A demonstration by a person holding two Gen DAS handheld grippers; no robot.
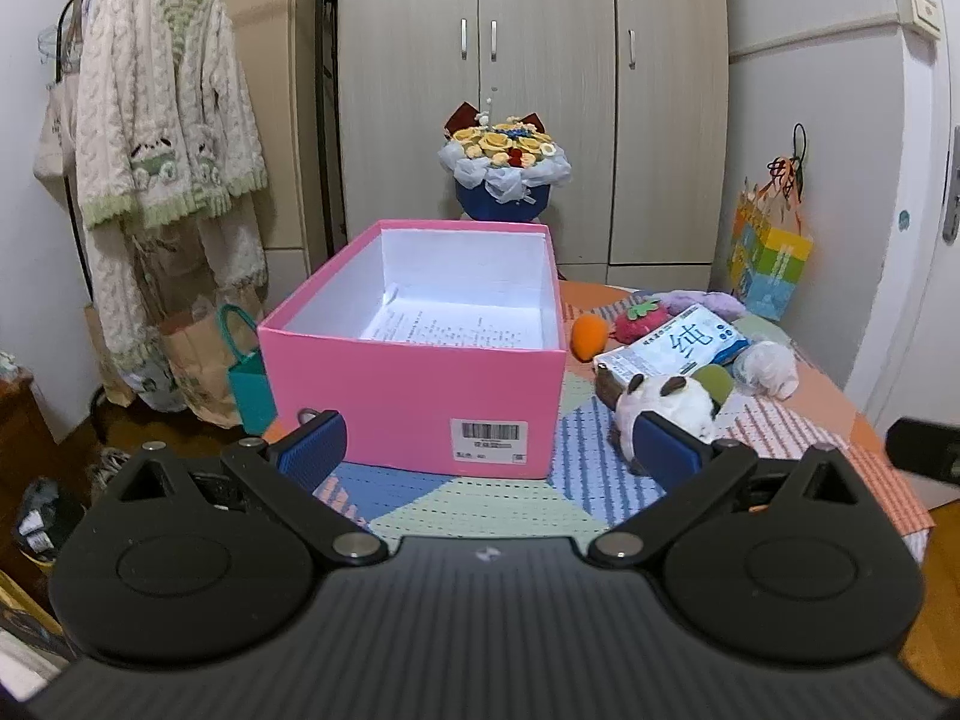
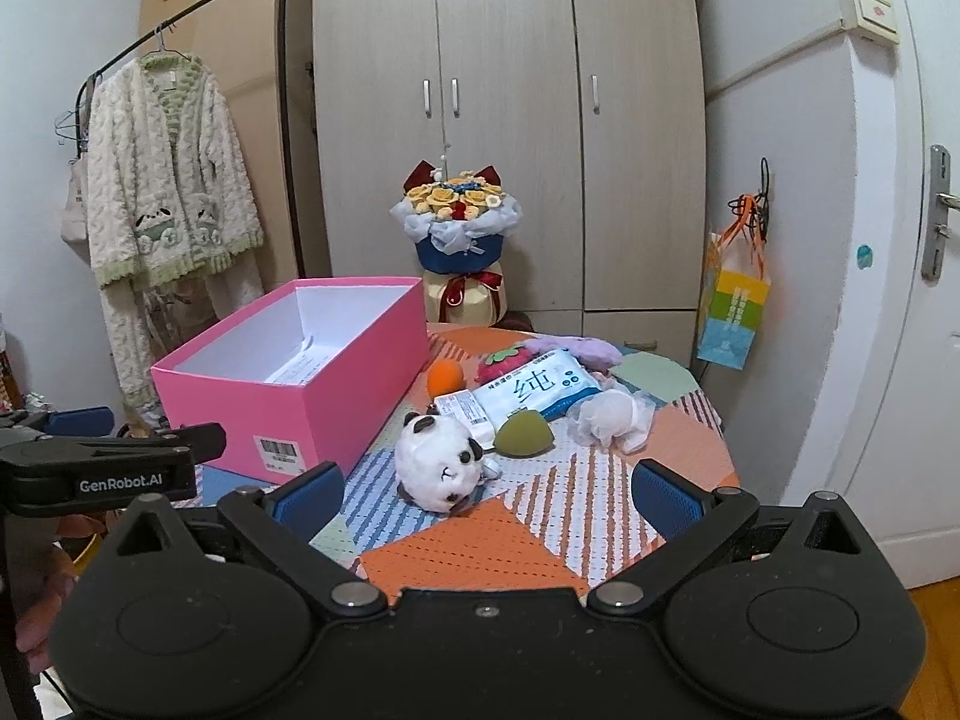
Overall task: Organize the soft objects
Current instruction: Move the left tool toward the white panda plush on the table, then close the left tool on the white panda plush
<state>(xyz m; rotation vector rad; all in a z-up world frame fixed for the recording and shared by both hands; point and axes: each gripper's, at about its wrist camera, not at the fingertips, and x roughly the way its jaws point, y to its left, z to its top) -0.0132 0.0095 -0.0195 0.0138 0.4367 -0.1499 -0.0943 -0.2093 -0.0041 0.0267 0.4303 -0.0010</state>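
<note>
Pink box, lidless, printed paper on its floor, sits at ten o'clock on a patchwork-covered table. Soft items cluster at one o'clock: panda plush, green sponge, tissue pack, orange plush, strawberry plush, white cloth. Left gripper and right gripper both hover spread wide, holding nothing.

wardrobe: pale wood-grain doors with metal handles, closed, behind the tabletop
bouquet: yellow flowers in blue wrap, standing before the wardrobe
cardigan: cream knit with green trim, on a hanger
clothes rail: black, at left
gift bag: colourful, hanging by orange handles
door: white, at right
</note>
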